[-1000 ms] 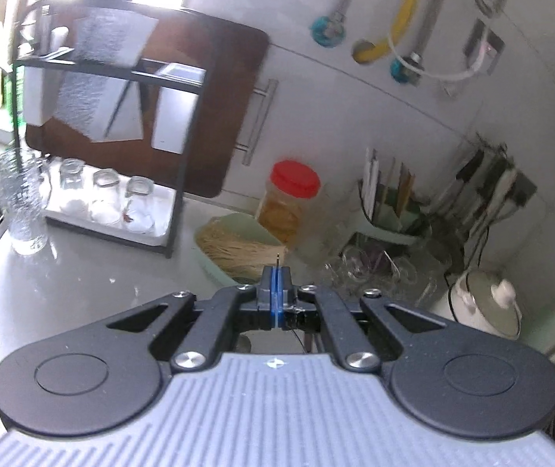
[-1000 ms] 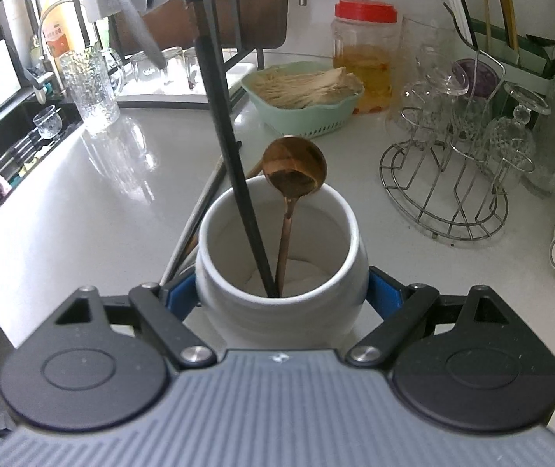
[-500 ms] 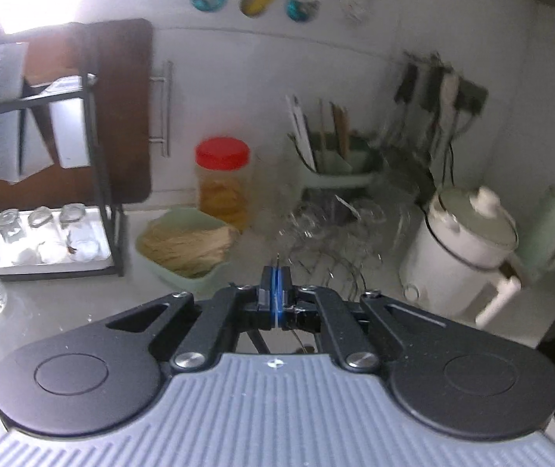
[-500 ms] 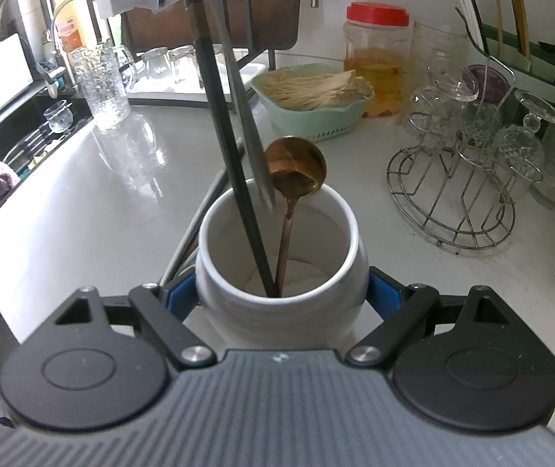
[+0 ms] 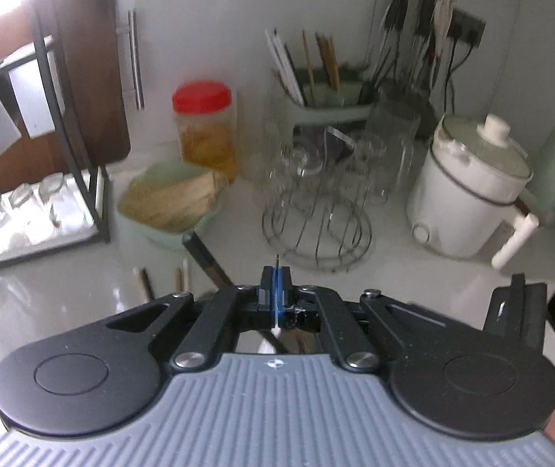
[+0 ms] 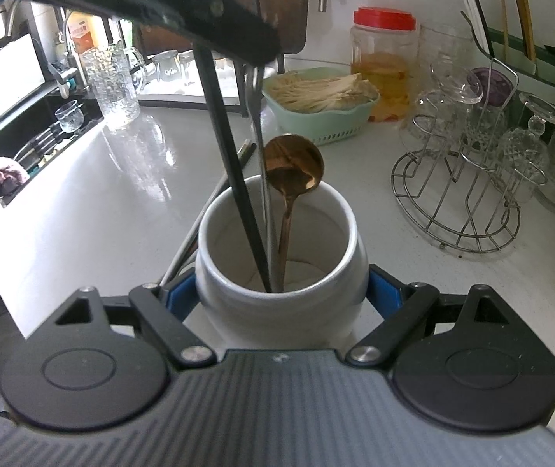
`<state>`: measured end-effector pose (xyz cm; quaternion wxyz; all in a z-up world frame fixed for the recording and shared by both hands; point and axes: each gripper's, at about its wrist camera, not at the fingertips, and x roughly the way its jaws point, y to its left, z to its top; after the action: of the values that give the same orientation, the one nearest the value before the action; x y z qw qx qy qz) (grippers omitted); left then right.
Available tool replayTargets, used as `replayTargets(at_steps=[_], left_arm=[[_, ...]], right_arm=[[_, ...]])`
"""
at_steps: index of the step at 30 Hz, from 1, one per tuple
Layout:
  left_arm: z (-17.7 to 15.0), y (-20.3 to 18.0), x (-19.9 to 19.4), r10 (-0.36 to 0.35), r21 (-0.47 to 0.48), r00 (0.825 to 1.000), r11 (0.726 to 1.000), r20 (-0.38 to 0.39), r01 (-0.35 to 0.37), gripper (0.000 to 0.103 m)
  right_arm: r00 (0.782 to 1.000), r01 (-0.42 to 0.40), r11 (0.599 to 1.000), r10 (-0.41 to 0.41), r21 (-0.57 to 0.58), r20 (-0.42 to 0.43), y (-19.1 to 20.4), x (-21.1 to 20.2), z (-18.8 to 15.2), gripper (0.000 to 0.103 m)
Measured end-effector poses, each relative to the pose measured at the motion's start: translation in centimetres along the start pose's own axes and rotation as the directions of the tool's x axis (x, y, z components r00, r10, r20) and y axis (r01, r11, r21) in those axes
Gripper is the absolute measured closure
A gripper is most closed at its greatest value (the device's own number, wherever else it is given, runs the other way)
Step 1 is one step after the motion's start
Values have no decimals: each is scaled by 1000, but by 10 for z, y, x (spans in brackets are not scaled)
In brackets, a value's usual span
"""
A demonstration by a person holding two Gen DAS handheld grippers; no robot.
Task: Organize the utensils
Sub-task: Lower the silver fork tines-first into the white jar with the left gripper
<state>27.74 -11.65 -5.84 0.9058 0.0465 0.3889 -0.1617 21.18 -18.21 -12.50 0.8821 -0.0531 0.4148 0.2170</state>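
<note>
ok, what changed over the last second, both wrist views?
The left gripper, shut on a thin silver utensil, swung in over the white crock and lowered the utensil's end inside it, beside the black-handled utensil and copper spoon. Unchanged: the right gripper clamps the crock on the counter, and the loose sticks lie beside it.

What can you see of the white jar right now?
The white jar looks like glazed ceramic: round, bulging below a wide open mouth with a thick rim. It stands upright on the pale counter, clamped at its sides by the right gripper with blue pads. Inside stand a black handle, a copper spoon bowl-up, and a thin silver utensil that the left gripper holds from above. Chopsticks lie behind it.
</note>
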Motion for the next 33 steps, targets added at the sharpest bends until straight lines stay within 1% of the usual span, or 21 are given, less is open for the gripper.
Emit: replayTargets(at_steps=[1, 5, 7, 11, 14, 16, 22, 26, 28, 30, 33], left_arm=[[2, 2, 0, -3, -8, 1000, 1000, -15, 3, 102], [7, 13, 4, -75, -107, 993, 992, -91, 66, 102], [9, 14, 5, -100, -123, 988, 989, -119, 85, 102], [12, 15, 7, -121, -138, 978, 986, -172, 98, 102], [15, 17, 8, -152, -160, 966, 980, -207, 120, 102], [17, 20, 11, -184, -186, 954, 972, -237, 141, 101], [19, 25, 22, -216, -238, 927, 960, -306, 145, 101], [15, 28, 27, -227, -265, 919, 954, -323, 142, 101], [13, 29, 30, -224, -272, 919, 952, -324, 137, 101], [12, 30, 31, -236, -290, 917, 947, -322, 142, 101], [14, 31, 30, -246, -302, 919, 941, -309, 150, 101]], right_arm=[[1000, -2, 1000, 2, -2, 0, 0, 0, 0, 12], [1000, -7, 1000, 7, -15, 2, 0, 0, 1, 12], [1000, -11, 1000, 11, -15, 2, 0, 0, 1, 12], [1000, -15, 1000, 16, -16, 3, -1, 1, 2, 12], [1000, -19, 1000, 19, -19, 2, -1, 1, 1, 12], [1000, -21, 1000, 21, -21, -1, -1, 0, 1, 12], [1000, -23, 999, 23, -22, -8, -1, 1, 3, 12], [1000, -16, 1000, 16, -22, -8, 0, 1, 3, 12], [1000, -14, 1000, 14, -19, -5, 0, 2, 3, 12], [1000, -11, 1000, 11, -16, -4, 0, 2, 3, 12], [1000, -7, 1000, 7, -11, -9, 0, 2, 4, 12]])
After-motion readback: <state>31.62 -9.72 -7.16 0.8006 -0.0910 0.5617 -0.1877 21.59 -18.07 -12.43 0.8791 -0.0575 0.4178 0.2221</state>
